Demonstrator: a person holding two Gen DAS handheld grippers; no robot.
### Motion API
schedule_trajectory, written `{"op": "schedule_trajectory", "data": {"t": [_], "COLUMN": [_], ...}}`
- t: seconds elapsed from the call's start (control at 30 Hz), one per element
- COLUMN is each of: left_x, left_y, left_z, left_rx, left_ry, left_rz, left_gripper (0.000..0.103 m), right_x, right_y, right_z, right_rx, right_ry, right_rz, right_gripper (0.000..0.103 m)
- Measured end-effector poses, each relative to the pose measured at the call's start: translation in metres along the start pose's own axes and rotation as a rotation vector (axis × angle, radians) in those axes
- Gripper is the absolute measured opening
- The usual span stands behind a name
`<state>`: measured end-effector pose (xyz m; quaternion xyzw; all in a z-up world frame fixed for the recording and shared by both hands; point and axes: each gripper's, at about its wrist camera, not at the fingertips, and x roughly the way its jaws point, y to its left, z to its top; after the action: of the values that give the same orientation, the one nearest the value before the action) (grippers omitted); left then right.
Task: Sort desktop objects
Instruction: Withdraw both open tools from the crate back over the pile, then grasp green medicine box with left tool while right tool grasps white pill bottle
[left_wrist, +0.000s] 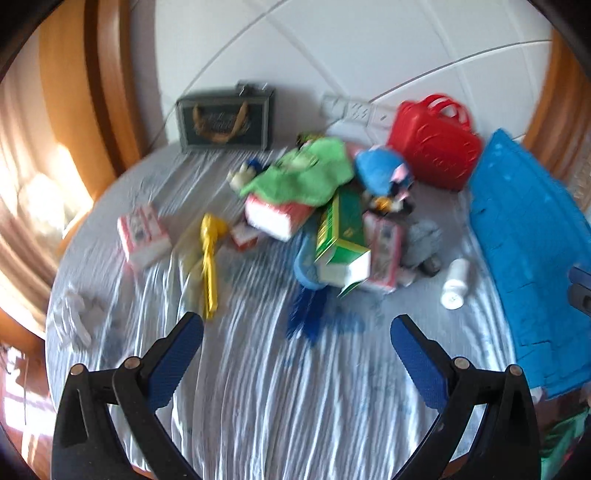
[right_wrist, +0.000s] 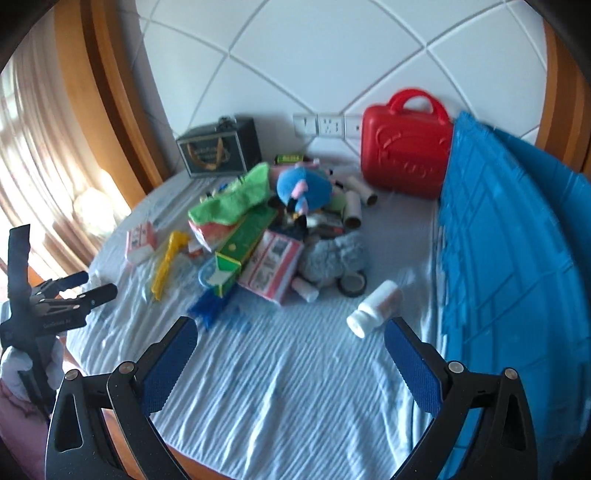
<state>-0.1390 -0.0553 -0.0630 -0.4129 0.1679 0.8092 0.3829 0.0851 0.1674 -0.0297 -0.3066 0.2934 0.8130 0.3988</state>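
1. Likely light, rigid and smooth: white pill bottle (right_wrist: 375, 308), lying on its side on the pale striped cloth (right_wrist: 277, 369), just left of the blue ridged panel (right_wrist: 517, 258). Round and slick, so prone to roll or squirt out; best pinched across the barrel, not the cap.
2. Left of the bottle, a heap in mid-table: green cloth (right_wrist: 236, 195), blue plush toy (right_wrist: 303, 188), grey fuzzy thing (right_wrist: 332, 254). Soft, limp, probably easy to pinch anywhere but apt to drag neighbours along.
3. In the same heap, green carton (right_wrist: 240, 247) and red-and-white boxes (right_wrist: 273, 266). Stiff card, presumably light; best taken across a narrow side.
4. Further left of the bottle, yellow plastic tool (right_wrist: 166, 266), thin and flat; hard to get under.
5. Behind the bottle, against the wall, red plastic case (right_wrist: 406, 155), upright, with a handle on top.
6. Right gripper (right_wrist: 291, 350): fingers wide apart, empty, hovering just short of the bottle.
7. Left gripper (left_wrist: 295, 350): likewise spread and empty, view blurred.
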Motion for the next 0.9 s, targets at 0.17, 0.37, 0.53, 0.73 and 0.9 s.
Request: {"op": "schedule_trajectory", "data": {"t": [0.17, 0.37, 0.53, 0.73, 0.9], "left_x": [0.065, 0.116, 0.157, 0.187, 0.156], "left_y": [0.014, -0.001, -0.018, -0.020, -0.040], "left_z": [-0.026, -0.029, -0.020, -0.010, 0.001], "left_rx": [-0.080, -0.051, 0.039, 0.076, 0.155], "left_ry": [0.150, 0.163, 0.119, 0.166, 0.107], "left_rz": [0.047, 0.093, 0.086, -0.002, -0.077], "left_gripper": [0.102, 0.102, 0.102, 0.096, 0.091], "right_x": [0.067, 0.137, 0.168, 0.183, 0.182], "right_y": [-0.025, -0.052, -0.067, -0.082, -0.084], "right_z": [-0.020, -0.040, -0.050, -0.057, -0.053], "right_rx": [0.064, 0.137, 0.196, 0.286, 0.313], "right_ry": [0.109, 0.230, 0.289, 0.308, 0.283], "right_rz": [-0.001, -0.010, -0.049, -0.110, -0.129], "right_gripper": [0.103, 0.103, 0.103, 0.103, 0.103]}}
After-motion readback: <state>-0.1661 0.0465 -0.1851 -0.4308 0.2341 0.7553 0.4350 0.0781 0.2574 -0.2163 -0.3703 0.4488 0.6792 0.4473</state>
